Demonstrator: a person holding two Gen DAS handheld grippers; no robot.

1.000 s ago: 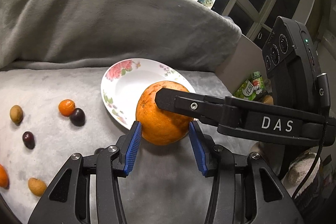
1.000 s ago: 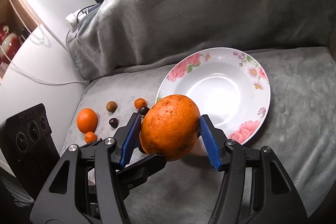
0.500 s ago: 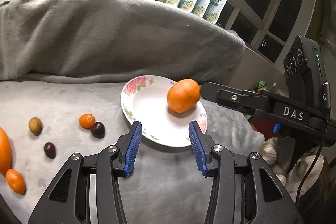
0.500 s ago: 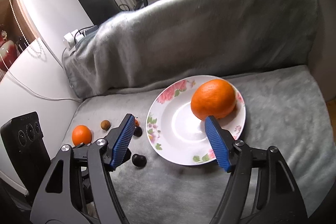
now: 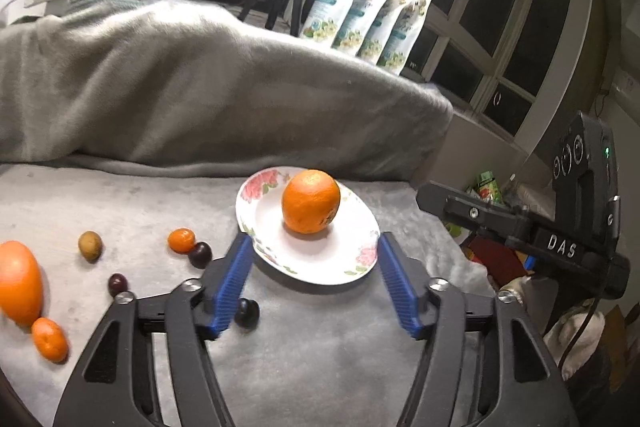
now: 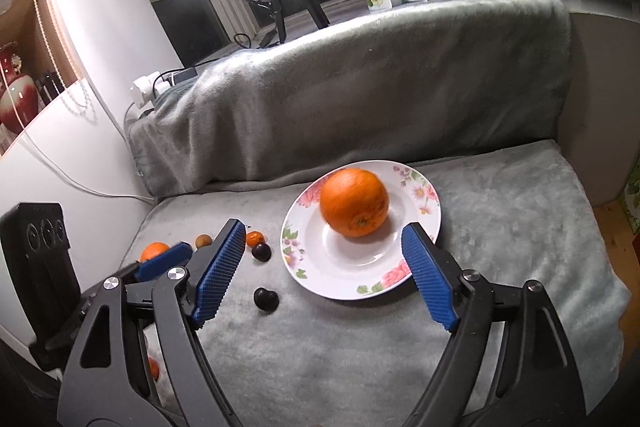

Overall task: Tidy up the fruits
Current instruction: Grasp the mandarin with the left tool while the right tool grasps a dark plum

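A: Grippers first: our left gripper [image 5: 316,281] has jaws opening, nothing between them. Right gripper [image 6: 322,273] same, opening and empty.

B: And the orange [image 6: 354,202]?

A: Sits on the plate [image 6: 430,223], toward the far rim. Plate rests on the grey blanket [image 6: 500,227].

B: So we go for the loose fruit next, I'd guess.

A: Likely. Big orange [image 5: 18,283] and small one [image 5: 49,339] lie at far left, well apart from the plate. Dark fruit [image 5: 247,311] is just beside our left finger.

B: We should take one piece per grip, centre it between the pads, close gently; small round ones will roll on that fabric.

A: And set them down low on the plate, clear of the orange, so nothing knocks it off.
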